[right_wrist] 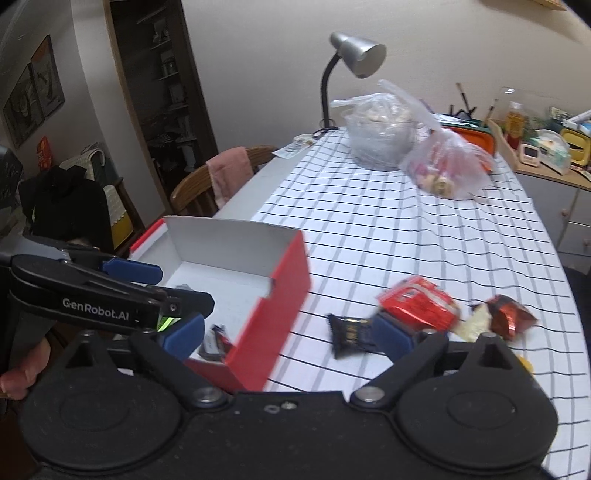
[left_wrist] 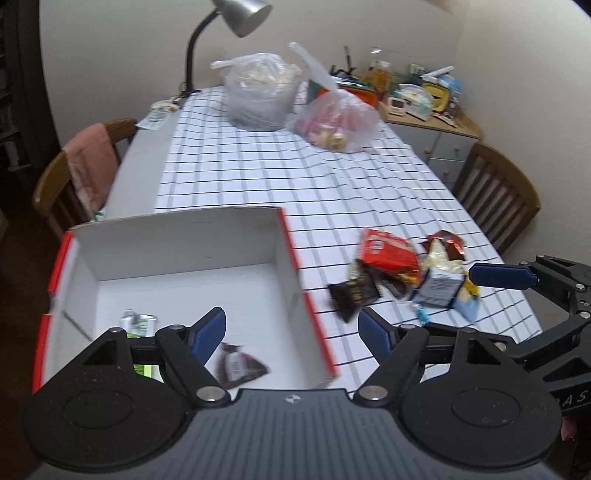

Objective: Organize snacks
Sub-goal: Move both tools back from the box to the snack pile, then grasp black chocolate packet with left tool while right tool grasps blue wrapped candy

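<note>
A red box (left_wrist: 286, 236) with a white inside stands at the table's near left. In it lie a green and white packet (left_wrist: 138, 321) and a dark brown packet (left_wrist: 240, 363). My left gripper (left_wrist: 291, 332) hangs open over the box's right wall with nothing between its fingers. To the right, loose snacks lie in a heap on the checked cloth: a red packet (left_wrist: 388, 254), a dark packet (left_wrist: 354, 295), a small white carton (left_wrist: 439, 288) and a red-brown wrapper (right_wrist: 508, 314). My right gripper (right_wrist: 288, 338) is open and empty, above the box's near corner and the dark packet (right_wrist: 351, 334).
Two clear plastic bags (left_wrist: 262, 96) (left_wrist: 338, 118) of food and a silver desk lamp (left_wrist: 240, 14) stand at the table's far end. Wooden chairs (left_wrist: 498, 192) (left_wrist: 74, 173) flank the table, the left one with a pink cloth on it. A cluttered sideboard (left_wrist: 424, 122) lies beyond.
</note>
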Available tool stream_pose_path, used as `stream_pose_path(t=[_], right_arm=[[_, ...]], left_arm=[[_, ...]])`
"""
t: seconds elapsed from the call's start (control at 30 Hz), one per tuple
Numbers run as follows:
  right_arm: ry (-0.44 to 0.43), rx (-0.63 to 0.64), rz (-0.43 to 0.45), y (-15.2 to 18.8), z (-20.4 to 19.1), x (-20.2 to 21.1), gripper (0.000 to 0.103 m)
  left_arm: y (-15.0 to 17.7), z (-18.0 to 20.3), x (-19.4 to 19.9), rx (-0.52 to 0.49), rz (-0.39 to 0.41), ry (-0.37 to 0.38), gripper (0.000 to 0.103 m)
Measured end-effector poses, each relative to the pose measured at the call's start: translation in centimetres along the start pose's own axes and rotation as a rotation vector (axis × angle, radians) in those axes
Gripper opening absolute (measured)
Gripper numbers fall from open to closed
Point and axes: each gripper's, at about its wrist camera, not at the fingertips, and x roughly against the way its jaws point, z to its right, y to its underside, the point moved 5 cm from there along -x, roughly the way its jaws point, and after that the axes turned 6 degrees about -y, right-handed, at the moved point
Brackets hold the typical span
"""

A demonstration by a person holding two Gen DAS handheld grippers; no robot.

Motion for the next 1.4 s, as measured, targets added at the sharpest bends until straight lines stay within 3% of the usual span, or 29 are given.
stream_pose_path(t=[0.13,0.37,0.43,0.8,0.97,1.07,1.3,1.4], right_arm=[[0.021,-0.008,-0.002,0.9,2.5,1.4,0.101],[0.066,-0.018,-0.037,3.2,6.9,2.2,0.101],[0.073,-0.02,-0.053,3.9,8.0,2.1,0.101],[0.059,-0.017,-0.129,6.9,12.4,0.5,0.101],[0.041,-0.019,-0.157,7.5,13.6,-0.5,0.1],[0.025,-0.03,-0.184,8.0,14.1,-1.7,0.1],[0.024,-0.034,-0.241,8.4,14.4,-5.0,0.09],[0.034,-0.037,-0.265,8.3,14.5,-6.6,0.08]], left_arm=[[0.0,2.6,-0.7,0.004,-0.012,0.047,0.082],[0.2,7.0,-2.6,-0.012,-0.036,0.095,0.095],[0.3,8.2,-3.5,-0.029,-0.051,0.086,0.099],[-1.5,12.8,-9.3,-0.229,-0.152,-0.035,0.099],[-1.8,14.4,-12.8,-0.3,-0.289,0.016,0.099],[-2.0,14.9,-14.5,-0.33,-0.322,0.004,0.099],[-2.2,14.8,-18.1,-0.393,-0.373,-0.067,0.099],[-2.5,14.5,-19.5,-0.382,-0.394,-0.078,0.099]])
